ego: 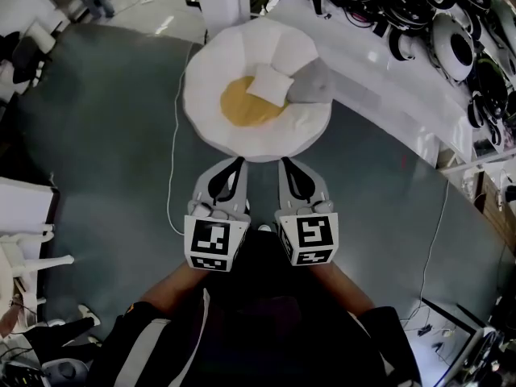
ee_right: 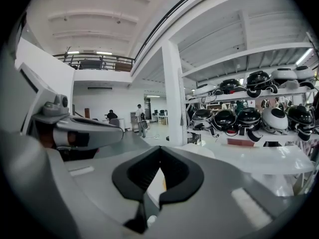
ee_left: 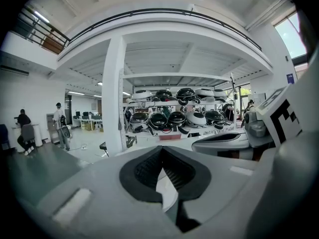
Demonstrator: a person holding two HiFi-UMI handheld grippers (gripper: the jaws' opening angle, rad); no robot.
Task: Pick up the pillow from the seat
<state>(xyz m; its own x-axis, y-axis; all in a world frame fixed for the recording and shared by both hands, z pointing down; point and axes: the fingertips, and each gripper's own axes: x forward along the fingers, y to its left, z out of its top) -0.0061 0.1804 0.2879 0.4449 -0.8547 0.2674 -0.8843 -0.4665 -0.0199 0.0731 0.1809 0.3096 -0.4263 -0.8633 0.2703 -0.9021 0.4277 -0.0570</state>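
A small white pillow point(ego: 269, 84) lies on the round white seat point(ego: 201, 95), partly over its yellow centre cushion point(ego: 240, 108). A grey pillow point(ego: 311, 83) leans beside it on the right. My left gripper point(ego: 236, 161) and right gripper point(ego: 286, 162) hang side by side just in front of the seat's near edge, apart from both pillows. Each is shut, tips together, with nothing held. In the left gripper view the left gripper point(ee_left: 160, 151) points level across the room, and so does the right gripper point(ee_right: 159, 151) in its own view. A sliver of the seat shows through each jaw gap.
A thin white cable point(ego: 172, 151) runs along the dark floor left of the seat. Behind the seat a white counter point(ego: 387, 95) carries shelves of helmets point(ego: 451, 47). A white table point(ego: 24, 208) stands at the left. People point(ee_left: 61, 126) stand far off by a white pillar point(ee_left: 113, 98).
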